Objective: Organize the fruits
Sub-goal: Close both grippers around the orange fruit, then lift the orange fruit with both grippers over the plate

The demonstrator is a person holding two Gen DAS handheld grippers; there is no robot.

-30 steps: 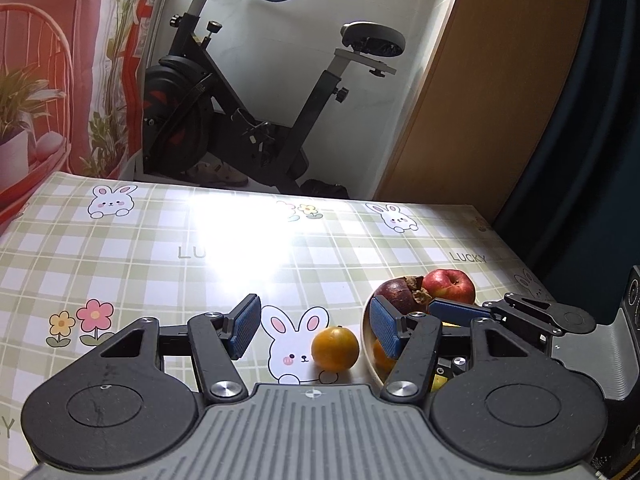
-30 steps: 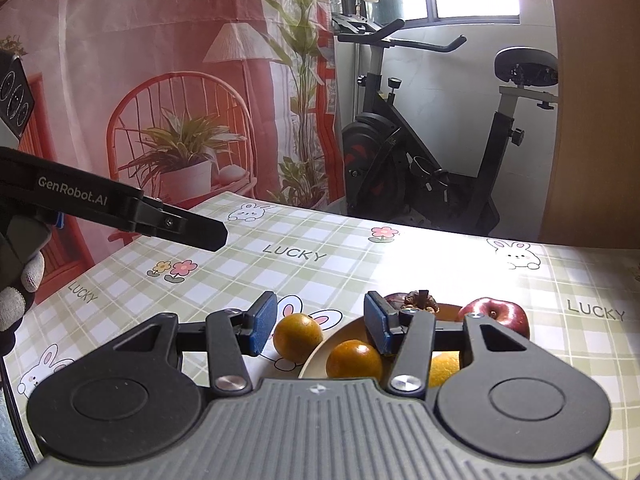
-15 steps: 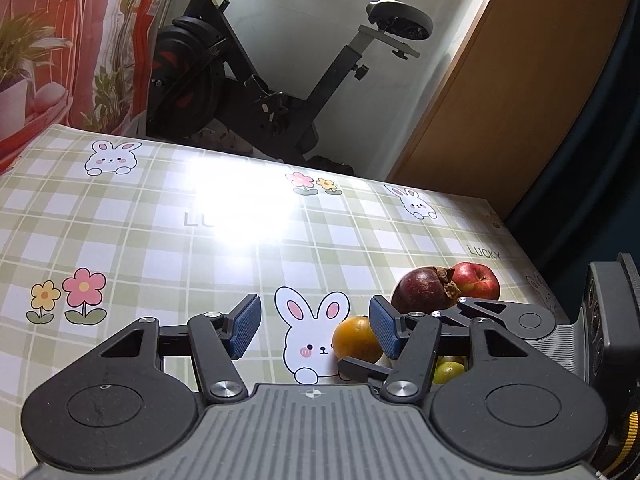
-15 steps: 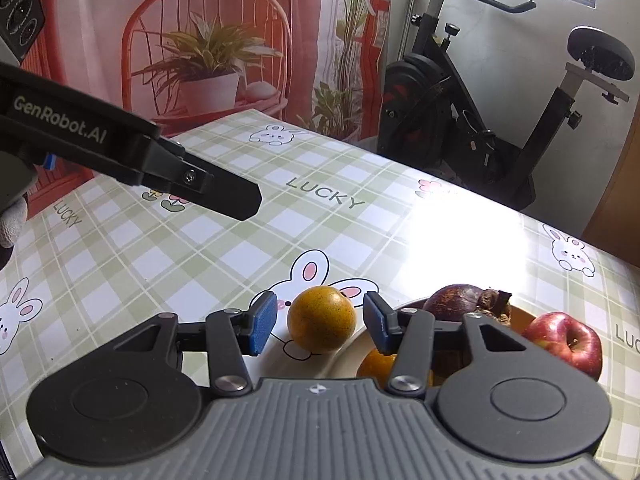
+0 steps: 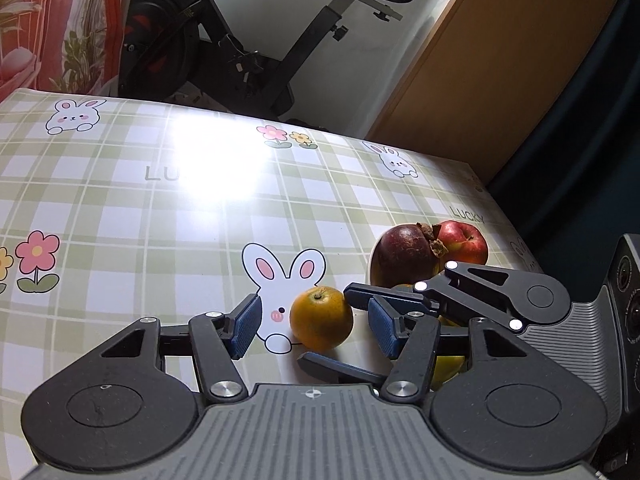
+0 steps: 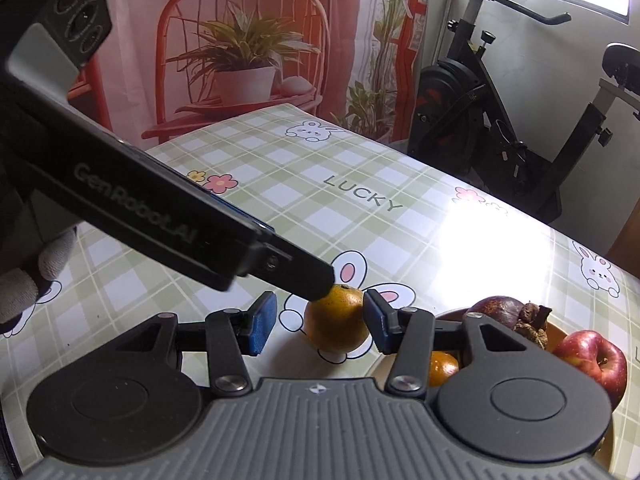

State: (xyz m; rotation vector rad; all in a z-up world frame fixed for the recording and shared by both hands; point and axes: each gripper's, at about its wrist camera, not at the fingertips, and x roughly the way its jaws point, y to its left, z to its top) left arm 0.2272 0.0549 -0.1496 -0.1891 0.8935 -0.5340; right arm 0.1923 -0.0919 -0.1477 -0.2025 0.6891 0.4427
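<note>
A loose orange (image 5: 321,318) lies on the checked tablecloth beside a bowl (image 5: 374,268); it also shows in the right wrist view (image 6: 337,322). The bowl holds a dark mangosteen (image 5: 404,251), a red apple (image 5: 464,240), another orange (image 6: 442,367) and a green fruit (image 5: 448,368). My left gripper (image 5: 314,326) is open with the loose orange just ahead between its fingers. My right gripper (image 6: 318,322) is open around the same orange, its right pad at the fruit's side. In the left wrist view the right gripper (image 5: 328,326) comes in from the right.
The tablecloth (image 5: 160,216) has rabbit and flower prints and a bright glare patch. An exercise bike (image 5: 240,40) stands behind the table, a wooden door (image 5: 480,60) at the right. The left gripper's body (image 6: 140,208) crosses the right wrist view.
Both grippers have moved down and forward toward the loose orange. The right gripper's fingers now stand on either side of it. The left gripper has come close alongside.
</note>
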